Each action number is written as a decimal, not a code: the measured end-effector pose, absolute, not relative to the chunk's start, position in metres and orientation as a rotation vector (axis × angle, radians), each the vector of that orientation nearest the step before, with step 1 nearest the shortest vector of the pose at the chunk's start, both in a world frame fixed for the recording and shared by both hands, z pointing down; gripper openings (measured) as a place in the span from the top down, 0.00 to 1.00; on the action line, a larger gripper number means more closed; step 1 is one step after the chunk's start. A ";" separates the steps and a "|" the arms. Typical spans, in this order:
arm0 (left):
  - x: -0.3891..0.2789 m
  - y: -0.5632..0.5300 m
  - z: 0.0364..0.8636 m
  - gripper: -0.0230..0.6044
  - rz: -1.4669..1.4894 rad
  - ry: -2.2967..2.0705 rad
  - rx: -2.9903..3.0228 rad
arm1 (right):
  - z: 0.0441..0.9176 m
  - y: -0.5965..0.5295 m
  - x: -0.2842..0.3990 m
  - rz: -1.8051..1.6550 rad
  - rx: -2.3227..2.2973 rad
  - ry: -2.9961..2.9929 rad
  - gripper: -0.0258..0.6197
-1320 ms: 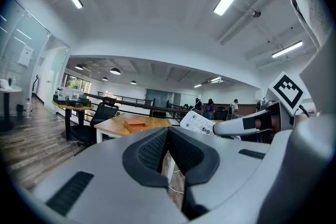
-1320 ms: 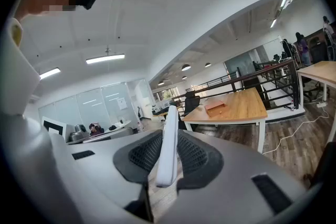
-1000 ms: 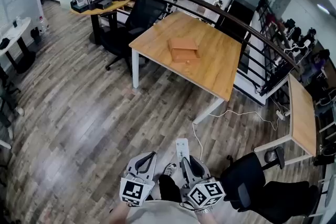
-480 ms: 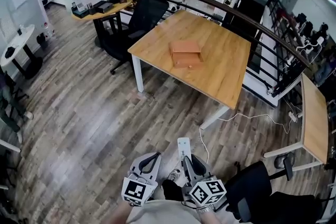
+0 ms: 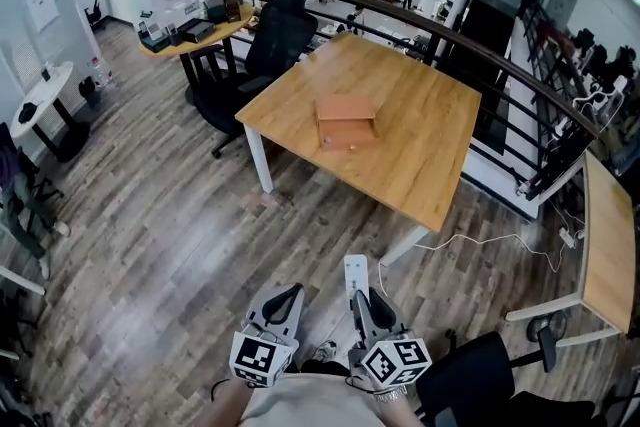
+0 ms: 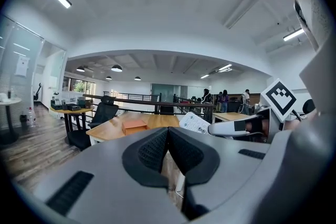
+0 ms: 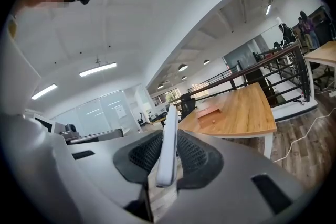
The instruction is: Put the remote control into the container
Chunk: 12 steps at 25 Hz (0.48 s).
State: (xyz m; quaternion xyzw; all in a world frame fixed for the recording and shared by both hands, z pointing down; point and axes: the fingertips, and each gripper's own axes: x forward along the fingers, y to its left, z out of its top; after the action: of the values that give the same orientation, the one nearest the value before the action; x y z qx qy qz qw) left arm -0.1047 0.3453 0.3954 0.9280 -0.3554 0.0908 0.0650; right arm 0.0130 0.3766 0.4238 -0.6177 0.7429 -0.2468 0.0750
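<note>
A white remote control (image 5: 354, 274) sticks forward out of my right gripper (image 5: 357, 300), which is shut on it; in the right gripper view the remote control (image 7: 167, 144) stands edge-on between the black pads. My left gripper (image 5: 280, 298) is beside it, shut with nothing in it, its pads pressed together (image 6: 168, 150). The remote control (image 6: 195, 123) also shows in the left gripper view, to the right. The container, a small orange-brown wooden box (image 5: 345, 121), sits on a wooden table (image 5: 420, 165) well ahead of both grippers.
Wood-plank floor lies between me and the table. Black office chairs (image 5: 275, 40) stand at the table's far left, another chair (image 5: 480, 385) is close on my right. A railing (image 5: 500, 65) runs behind the table. A white cable (image 5: 480, 240) trails on the floor.
The table and the box have drawn closer and shifted slightly left in the head view. Both grippers keep the same pose, the right one still holding the remote control.
</note>
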 end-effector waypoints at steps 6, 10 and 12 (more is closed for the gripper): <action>-0.073 0.316 0.398 0.95 0.274 -1.067 2.793 | 0.434 0.356 0.047 -0.769 -1.886 2.204 0.80; -0.056 0.284 0.406 0.95 0.266 -1.046 2.793 | 0.441 0.326 0.063 -0.780 -1.910 2.190 0.80; -0.047 0.265 0.416 0.95 0.264 -1.022 2.785 | 0.447 0.312 0.070 -0.797 -1.919 2.177 0.80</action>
State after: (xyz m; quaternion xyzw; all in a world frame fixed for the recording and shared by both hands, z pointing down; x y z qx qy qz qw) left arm -0.0472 0.2653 0.4157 0.9320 -0.3419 0.0883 0.0814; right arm 0.0696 0.3121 0.4471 -0.6362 0.7219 -0.2642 0.0659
